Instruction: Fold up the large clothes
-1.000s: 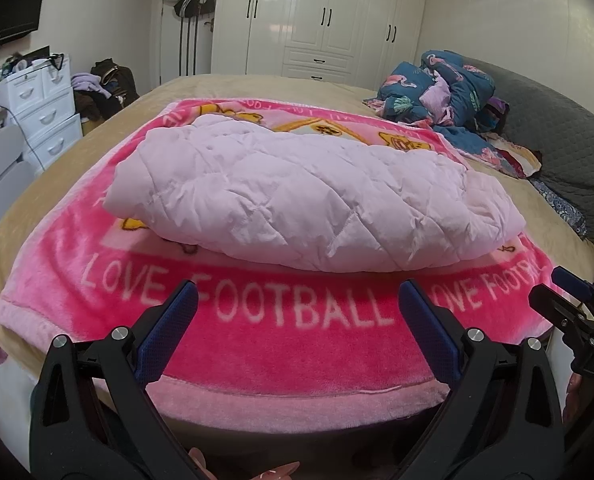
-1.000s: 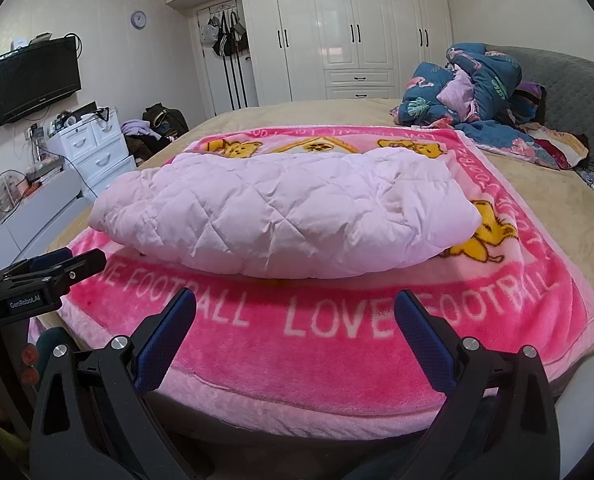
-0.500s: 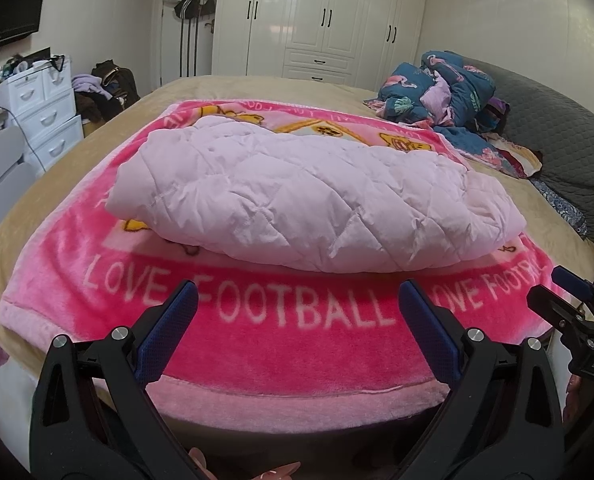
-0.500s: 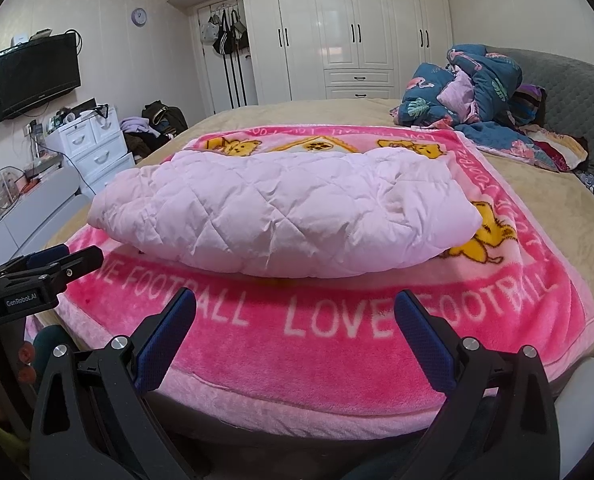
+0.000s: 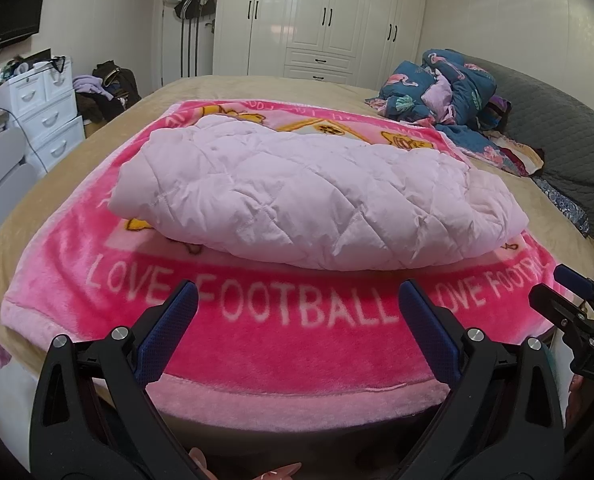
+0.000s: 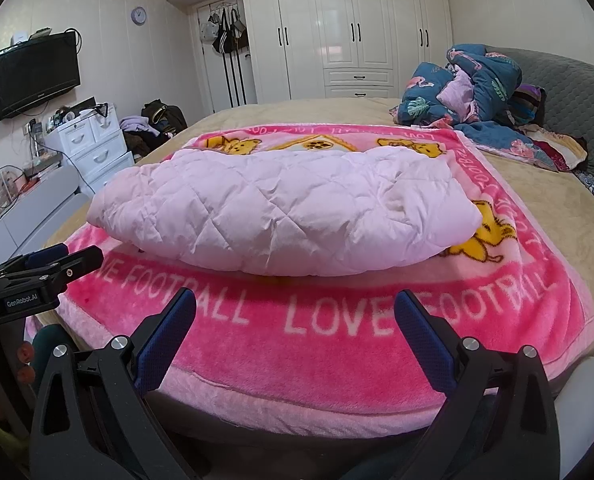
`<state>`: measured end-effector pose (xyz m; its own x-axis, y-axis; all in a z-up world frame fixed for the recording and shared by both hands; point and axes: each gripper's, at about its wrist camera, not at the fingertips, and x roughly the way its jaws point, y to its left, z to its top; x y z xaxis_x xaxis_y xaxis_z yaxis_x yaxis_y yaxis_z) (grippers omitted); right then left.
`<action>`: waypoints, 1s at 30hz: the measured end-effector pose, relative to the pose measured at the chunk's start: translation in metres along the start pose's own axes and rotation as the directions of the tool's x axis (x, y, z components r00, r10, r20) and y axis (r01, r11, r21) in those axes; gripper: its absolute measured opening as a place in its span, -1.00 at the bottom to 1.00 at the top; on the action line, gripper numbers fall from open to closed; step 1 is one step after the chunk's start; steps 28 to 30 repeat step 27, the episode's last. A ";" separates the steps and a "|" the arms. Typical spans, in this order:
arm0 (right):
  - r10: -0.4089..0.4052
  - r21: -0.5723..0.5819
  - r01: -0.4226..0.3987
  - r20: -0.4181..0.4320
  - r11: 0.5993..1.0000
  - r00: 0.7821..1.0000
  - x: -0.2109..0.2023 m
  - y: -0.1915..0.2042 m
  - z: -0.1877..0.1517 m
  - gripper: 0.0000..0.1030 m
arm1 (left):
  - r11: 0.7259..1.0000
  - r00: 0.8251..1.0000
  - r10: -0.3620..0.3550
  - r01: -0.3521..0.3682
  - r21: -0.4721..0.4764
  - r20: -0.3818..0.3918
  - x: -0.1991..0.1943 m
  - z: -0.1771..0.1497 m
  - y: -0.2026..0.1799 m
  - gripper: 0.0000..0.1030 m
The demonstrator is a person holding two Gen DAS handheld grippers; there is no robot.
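In the left wrist view, a pale pink quilted padded garment (image 5: 317,196) is lying folded into a long bundle on a bright pink plush blanket lettered LOVE FOOTBALL (image 5: 297,344), which is covering a bed with a beige sheet (image 5: 257,86). The bundle's long axis is running across the view, from near left to farther right, roughly parallel to the blanket's lettered edge. The left tongs (image 5: 297,312) are hovering over the near blanket border, spread wide and holding nothing, well short of the garment. The right tongs (image 5: 569,296) are showing at the right edge (whether open or closed, I cannot tell from here). A crumpled blue flamingo-print quilt (image 5: 445,88) is sitting at the far right of the bed.

In the right wrist view, the garment (image 6: 285,216) is stretching left to right, its rounded folded edge facing the camera. The right tongs (image 6: 295,316) are gaping wide and empty above the blanket (image 6: 337,360). The left tongs (image 6: 57,258) are poking in from the left edge.
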<state>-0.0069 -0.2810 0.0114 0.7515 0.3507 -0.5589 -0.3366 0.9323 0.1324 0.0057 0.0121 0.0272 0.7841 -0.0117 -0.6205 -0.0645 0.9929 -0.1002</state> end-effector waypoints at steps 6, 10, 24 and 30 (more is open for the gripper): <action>-0.001 -0.002 0.001 -0.002 1.000 1.000 0.000 0.000 0.000 0.92 | 1.000 1.000 0.003 -0.003 -0.003 -0.006 0.002 -0.002 0.005 0.82; -0.007 0.000 0.007 -0.006 1.000 1.000 -0.001 -0.001 -0.001 0.92 | 1.000 1.000 0.010 -0.010 0.001 0.000 0.003 -0.004 0.007 0.82; -0.181 0.127 0.182 -0.015 0.975 0.983 -0.009 -0.079 -0.013 0.92 | 0.979 0.987 0.154 -0.157 -0.129 -0.037 0.022 0.002 0.075 0.82; -0.354 0.237 0.355 -0.049 0.904 0.934 -0.018 -0.160 -0.030 0.92 | 0.946 0.967 0.250 -0.257 -0.196 -0.058 0.030 0.010 0.126 0.82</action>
